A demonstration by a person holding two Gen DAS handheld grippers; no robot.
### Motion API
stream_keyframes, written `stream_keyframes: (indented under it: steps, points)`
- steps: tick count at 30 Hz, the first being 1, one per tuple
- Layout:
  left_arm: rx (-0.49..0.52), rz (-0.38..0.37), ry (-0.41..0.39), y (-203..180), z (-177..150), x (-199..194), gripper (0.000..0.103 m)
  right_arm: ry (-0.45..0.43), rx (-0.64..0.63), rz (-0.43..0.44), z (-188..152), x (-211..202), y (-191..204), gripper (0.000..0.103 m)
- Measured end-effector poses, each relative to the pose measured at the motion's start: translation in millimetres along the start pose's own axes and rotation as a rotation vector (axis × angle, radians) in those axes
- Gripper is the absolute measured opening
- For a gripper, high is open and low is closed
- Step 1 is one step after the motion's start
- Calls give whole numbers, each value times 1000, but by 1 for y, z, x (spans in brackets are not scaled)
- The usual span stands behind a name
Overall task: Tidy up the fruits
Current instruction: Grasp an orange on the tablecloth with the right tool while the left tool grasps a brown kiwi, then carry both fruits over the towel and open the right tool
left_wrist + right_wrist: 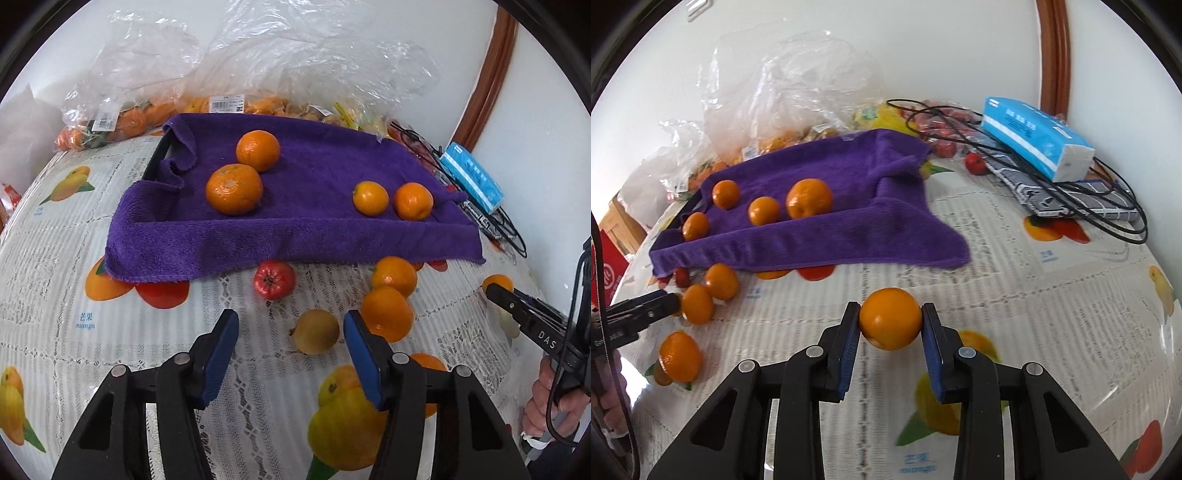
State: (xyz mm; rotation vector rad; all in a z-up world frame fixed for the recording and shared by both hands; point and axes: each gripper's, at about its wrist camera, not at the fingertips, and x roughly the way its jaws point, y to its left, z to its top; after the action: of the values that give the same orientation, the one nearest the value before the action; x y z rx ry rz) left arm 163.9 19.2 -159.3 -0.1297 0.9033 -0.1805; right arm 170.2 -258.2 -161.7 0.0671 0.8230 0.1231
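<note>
A purple towel (295, 229) covers a tray and carries several oranges (234, 189); it also shows in the right wrist view (820, 236). My left gripper (291, 336) is open and empty above the tablecloth, near a yellow-green fruit (317, 331), two oranges (388, 313) and a red fruit (274, 278). My right gripper (891, 325) is shut on an orange (890, 318) and holds it above the table. That gripper shows at the right edge of the left wrist view (495, 288).
Clear plastic bags of fruit (155, 107) lie behind the towel by the wall. A blue tissue pack (1034, 136), black cables (1108, 218) and a striped cloth (1071, 199) lie at the back right. Loose oranges (680, 356) lie at the left.
</note>
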Motion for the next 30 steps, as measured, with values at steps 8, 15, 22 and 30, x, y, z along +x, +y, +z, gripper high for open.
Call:
stream_keyframes:
  steps: [8,15,22,30]
  points:
    - [85,45,-6,-13,-2,4,23,12,-42,37,-2,7,22,33]
    - [78,38,-7,-12,-1,4,23,29,-85,31,-4,15,37,33]
    - [66,23,-6,-9,-1,4,23,58,-105,21,-4,19,38,34]
    - [63,37,-11,-9,-1,2,23,58,-108,20,-5,19,39,34]
